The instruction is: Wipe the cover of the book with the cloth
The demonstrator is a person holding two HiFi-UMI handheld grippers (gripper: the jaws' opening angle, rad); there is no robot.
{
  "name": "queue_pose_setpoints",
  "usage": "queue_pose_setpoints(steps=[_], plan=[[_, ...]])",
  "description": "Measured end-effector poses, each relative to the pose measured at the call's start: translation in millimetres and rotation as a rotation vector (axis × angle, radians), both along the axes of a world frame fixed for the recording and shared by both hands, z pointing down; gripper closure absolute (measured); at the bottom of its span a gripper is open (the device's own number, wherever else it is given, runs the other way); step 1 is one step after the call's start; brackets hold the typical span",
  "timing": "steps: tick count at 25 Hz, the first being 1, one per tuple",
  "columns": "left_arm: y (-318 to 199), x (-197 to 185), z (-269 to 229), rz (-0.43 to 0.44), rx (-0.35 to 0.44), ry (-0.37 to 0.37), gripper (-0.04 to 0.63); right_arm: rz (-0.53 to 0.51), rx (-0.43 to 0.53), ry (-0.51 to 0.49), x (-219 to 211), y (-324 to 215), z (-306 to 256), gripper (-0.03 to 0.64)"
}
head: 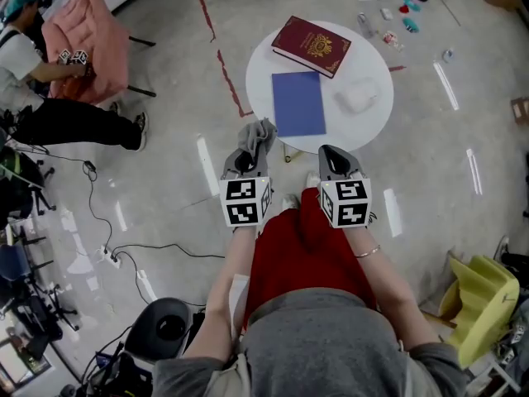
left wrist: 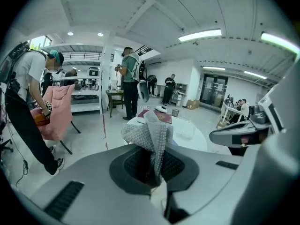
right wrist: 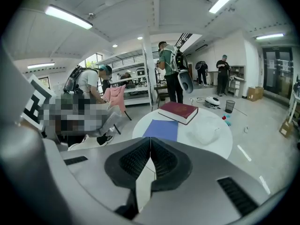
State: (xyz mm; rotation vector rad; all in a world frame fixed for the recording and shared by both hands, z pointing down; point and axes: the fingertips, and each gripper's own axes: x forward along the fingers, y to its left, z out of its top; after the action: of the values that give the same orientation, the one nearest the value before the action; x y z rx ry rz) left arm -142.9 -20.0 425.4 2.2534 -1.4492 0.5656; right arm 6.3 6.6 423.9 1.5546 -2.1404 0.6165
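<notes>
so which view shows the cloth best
The left gripper view: the cloth fills the centre, pinched in the left tool. The head view shows it small, bunched beyond that tool; the right gripper view misses it.

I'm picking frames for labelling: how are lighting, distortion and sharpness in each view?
Head view: even light, streaks of lamp glare on the floor, red book and table sharp. Left gripper view: strong fisheye bending and dark corners; the cloth up close is sharp, ceiling lamps blown out. Right gripper view: same fisheye and dark corners, a mosaic patch at left, the red book clear.
</notes>
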Motion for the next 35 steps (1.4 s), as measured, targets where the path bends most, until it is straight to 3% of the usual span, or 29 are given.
queue_pose_setpoints(steps=[13, 24, 29, 35], plan=[[12, 7, -53, 0.078, 0.114, -0.016, 0.566, 0.081, 0.142, -0.032, 34, 8, -64, 0.589], [15, 28, -80, 0.071, 0.17, 0.006, 0.566, 0.087, 0.215, -0.095, 57, 14, -93, 0.589], [22, 40, -96, 0.057, 0.202, 0.022, 0.566, 0.06, 0.257, -0.048, 66, 20, -107, 0.589], [36, 57, -105, 0.04, 0.218, 0.028, 0.566, 0.04, 0.261, -0.072, 74, 29, -112, 0.589]])
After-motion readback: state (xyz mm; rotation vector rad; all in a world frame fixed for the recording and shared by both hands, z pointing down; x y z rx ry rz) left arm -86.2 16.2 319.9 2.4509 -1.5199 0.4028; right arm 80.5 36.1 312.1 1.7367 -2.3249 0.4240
